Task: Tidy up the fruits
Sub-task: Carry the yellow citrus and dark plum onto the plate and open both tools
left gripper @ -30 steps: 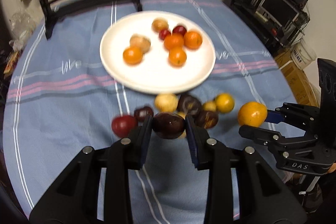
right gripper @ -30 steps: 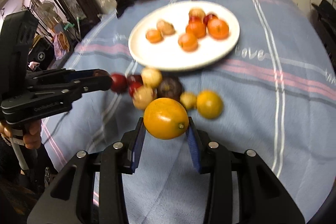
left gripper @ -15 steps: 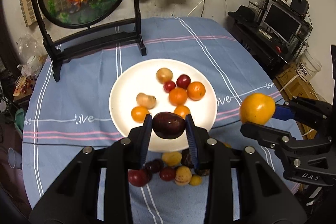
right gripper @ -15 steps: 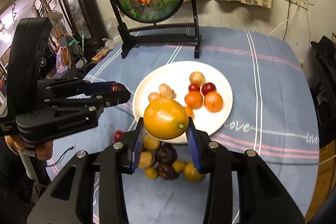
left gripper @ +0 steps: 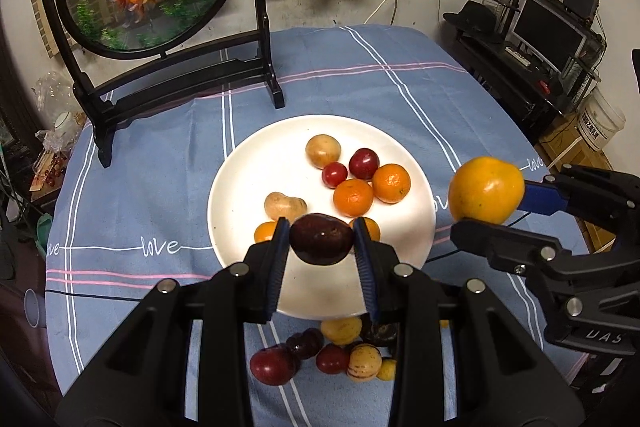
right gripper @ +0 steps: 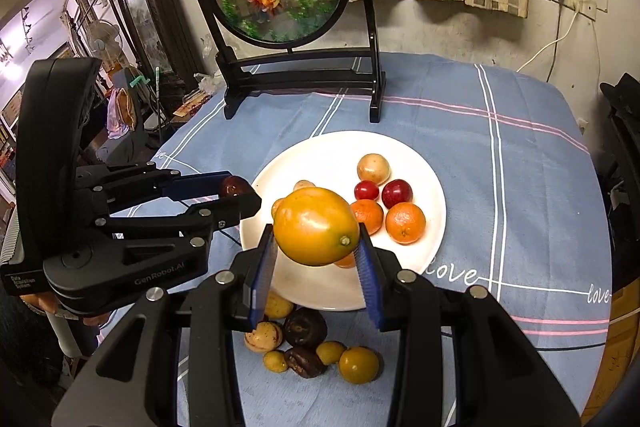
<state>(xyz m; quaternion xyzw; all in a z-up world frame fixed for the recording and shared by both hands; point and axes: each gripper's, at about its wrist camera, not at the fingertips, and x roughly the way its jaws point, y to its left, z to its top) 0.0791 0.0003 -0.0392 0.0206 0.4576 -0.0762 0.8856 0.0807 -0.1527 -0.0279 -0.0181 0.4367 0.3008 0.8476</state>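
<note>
Both grippers are loaded and raised above the table, and the coming move turns on where the white plate (left gripper: pixel 240 187) lies from each: ahead of and below the fingers in both wrist views. The left gripper (left gripper: pixel 321 247) is clamped on a dark purple fruit (left gripper: pixel 321 238), whose long axis runs across from finger to finger; the plate's near part sits directly beneath it, so this one looks the nearer to a drop. The right gripper (right gripper: pixel 316 259) is closed on a large yellow-orange fruit (right gripper: pixel 316 225), long axis likewise crosswise, hanging over the plate's near rim, with the oranges (right gripper: pixel 405 222) just beyond it to the right. Bare plate lies ahead-left of both. The loose heap of small fruits (right gripper: pixel 304 343) remains on the blue cloth (right gripper: pixel 520 187) under and behind the fingertips, off the plate
</note>
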